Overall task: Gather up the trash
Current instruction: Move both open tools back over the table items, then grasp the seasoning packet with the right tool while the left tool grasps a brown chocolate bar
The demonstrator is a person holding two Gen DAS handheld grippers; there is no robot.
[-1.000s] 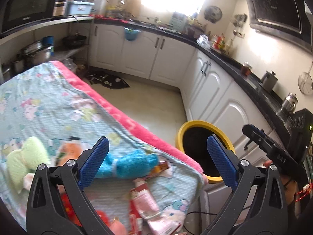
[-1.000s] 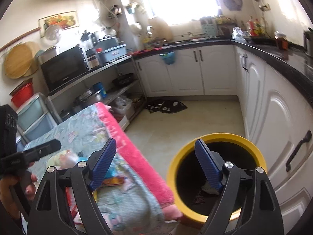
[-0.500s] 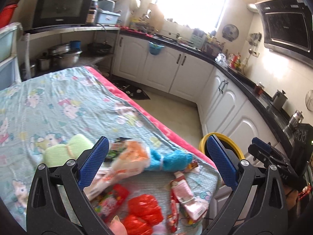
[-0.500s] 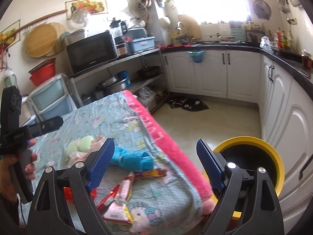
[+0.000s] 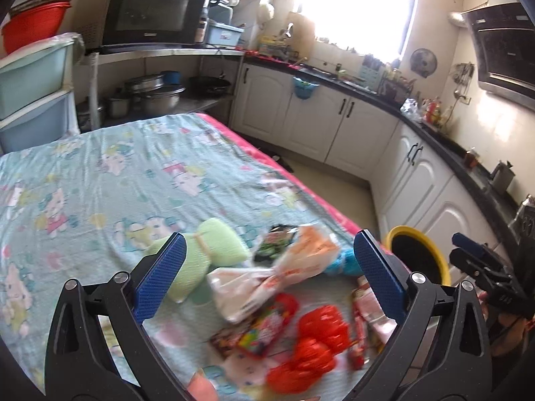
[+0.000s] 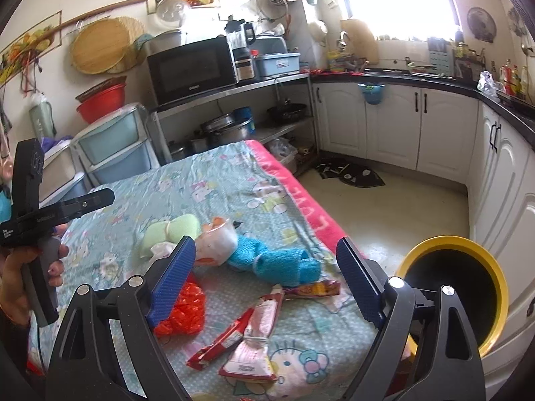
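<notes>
Plainly, both pairs of jaws stand wide and hold nothing. Between the right gripper (image 6: 265,277)'s blue, cross-hatched pads lie flat, glossy snack wrappers (image 6: 249,337) and a fuzzy blue knitted roll (image 6: 277,260); a crinkled red plastic bag (image 6: 185,304) shows by its left pad, and the round yellow-rimmed bin (image 6: 468,247) stands outside its right pad. Between the left gripper (image 5: 269,275)'s pads sit a crumpled white-and-orange plastic bag (image 5: 284,274) and a soft pale-green pillow (image 5: 204,254) on the cartoon-print sheet (image 5: 117,173).
</notes>
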